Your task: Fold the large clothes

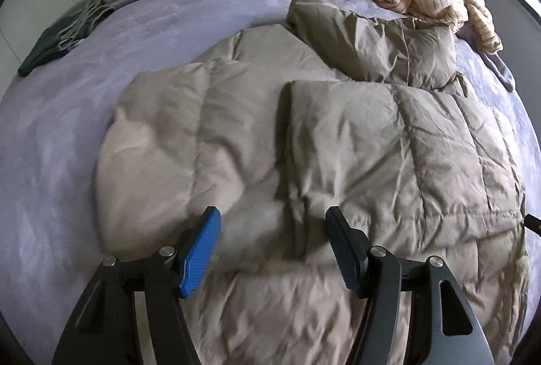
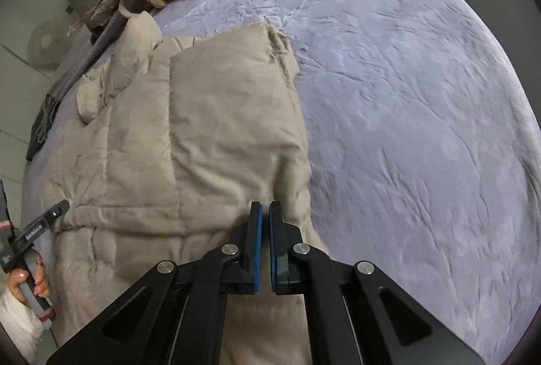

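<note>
Jacket [image 1: 304, 135] lies half-folded on the bed [image 2: 422, 94]. Left gripper [image 1: 272, 246] is spread wide and empty; right gripper [image 2: 265, 243] is closed, whether pinching the 12 o'clock hem I cannot tell. Puffy slick fabric could slip and spring back open.

Puffer jacket, khaki-grey, quilted, partly folded

Puffer jacket [image 1: 338, 145] [image 2: 203, 128]: padded nylon shell with stitched panels, creased. Lies flat on a lilac plush bed cover [image 1: 67, 128] [image 2: 405, 94]. One sleeve is folded across the body; a second padded section lies bunched at the far end. Straight side edge in right wrist view.
</note>
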The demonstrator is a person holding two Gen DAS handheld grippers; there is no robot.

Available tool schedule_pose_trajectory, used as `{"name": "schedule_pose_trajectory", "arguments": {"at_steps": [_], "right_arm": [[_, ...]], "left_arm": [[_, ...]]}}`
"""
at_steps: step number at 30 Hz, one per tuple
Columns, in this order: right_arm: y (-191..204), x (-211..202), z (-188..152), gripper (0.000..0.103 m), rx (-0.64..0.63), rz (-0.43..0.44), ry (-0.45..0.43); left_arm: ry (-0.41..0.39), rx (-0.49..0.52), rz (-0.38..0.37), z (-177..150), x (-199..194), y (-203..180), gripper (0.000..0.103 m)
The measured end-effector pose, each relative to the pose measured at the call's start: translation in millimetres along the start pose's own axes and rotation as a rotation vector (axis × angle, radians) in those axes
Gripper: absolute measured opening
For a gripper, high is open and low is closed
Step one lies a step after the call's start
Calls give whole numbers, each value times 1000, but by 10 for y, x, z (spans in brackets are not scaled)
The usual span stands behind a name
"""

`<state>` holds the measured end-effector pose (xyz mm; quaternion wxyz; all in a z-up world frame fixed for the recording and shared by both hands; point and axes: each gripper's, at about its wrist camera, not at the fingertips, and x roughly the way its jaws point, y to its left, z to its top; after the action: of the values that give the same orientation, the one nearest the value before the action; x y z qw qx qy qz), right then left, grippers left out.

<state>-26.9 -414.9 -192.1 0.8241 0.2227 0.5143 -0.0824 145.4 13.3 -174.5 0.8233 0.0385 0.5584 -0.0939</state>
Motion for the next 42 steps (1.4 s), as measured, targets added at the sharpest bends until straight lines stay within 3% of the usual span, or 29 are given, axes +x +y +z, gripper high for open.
{"name": "schedule_pose_trajectory", "arguments": {"at_steps": [9,10,12,22,24,26,27,31,34,36,42], "right_arm": [[31,-255,-447,7,52,35,75],[36,-265,-489,7,56,41,86],[64,-289,-576,7,61,49,104],[183,-465,-777,8,41,82,136],[209,-489,-817,21,38,92,147],[238,-516,-875,62,38,95,156],[250,-535,-900,66,38,99,156],[314,-604,-1032,66,39,114,172],[342,-623,-1146,72,58,122,191],[376,-641,-1230,78,70,126,194],[522,-682,-1494,82,100,124,194]], "left_arm": [[80,-10,6,-359,-346,-18,69],[84,-16,6,-399,-380,-23,88],[64,-28,25,-496,-488,-28,103],[107,-56,44,-830,-776,-35,103],[126,-71,34,-891,-818,-9,103],[140,-81,34,-958,-864,9,103],[150,-84,34,-996,-883,15,103],[185,-88,75,-1151,-940,70,103],[202,-86,87,-1257,-976,146,103],[228,-76,49,-1315,-976,188,103],[233,-52,11,-1546,-1044,345,103]]}}
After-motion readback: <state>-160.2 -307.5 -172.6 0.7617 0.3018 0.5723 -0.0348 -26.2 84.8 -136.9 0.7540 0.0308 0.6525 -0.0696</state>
